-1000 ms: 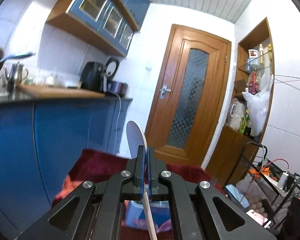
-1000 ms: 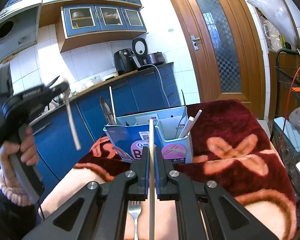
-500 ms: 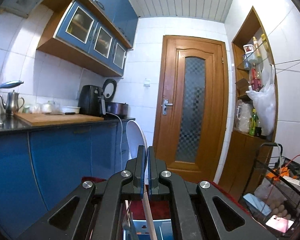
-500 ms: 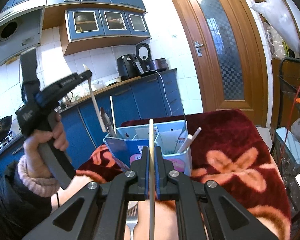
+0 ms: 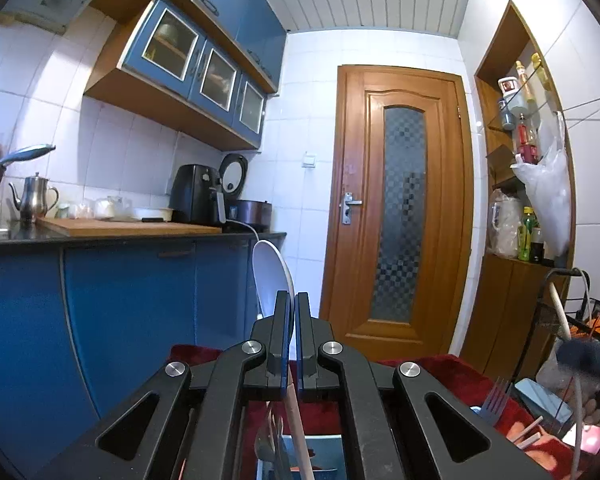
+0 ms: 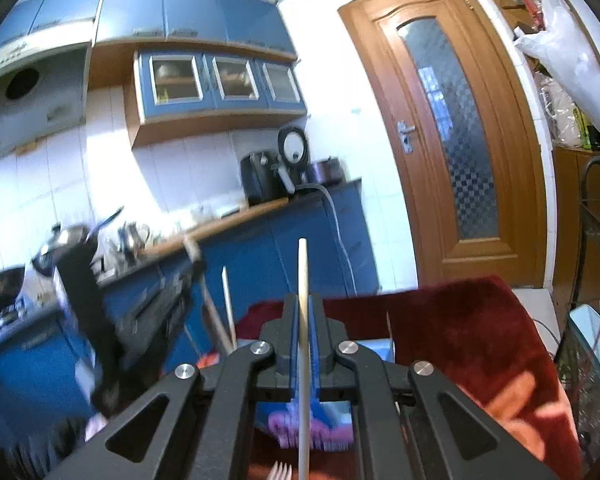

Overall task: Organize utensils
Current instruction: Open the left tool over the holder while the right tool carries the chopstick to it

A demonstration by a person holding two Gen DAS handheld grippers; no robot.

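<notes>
grippers clenched, left gripper (image 5: 292,312) on spoon (image 5: 270,276), right gripper (image 6: 303,312) on chopstick (image 6: 302,272), above blanket edge (image 6: 440,290)

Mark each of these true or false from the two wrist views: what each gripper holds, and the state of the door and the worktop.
1. The left gripper is shut on a white spoon. True.
2. The right gripper is open and holds nothing. False: it is shut on a fork, whose pale handle sticks out past the fingertips.
3. The wooden door is closed. True.
4. The worktop carries no appliances. False: a black air fryer stands on it.
5. The cloth under the blue organizer box is green. False: it is dark red.
</notes>
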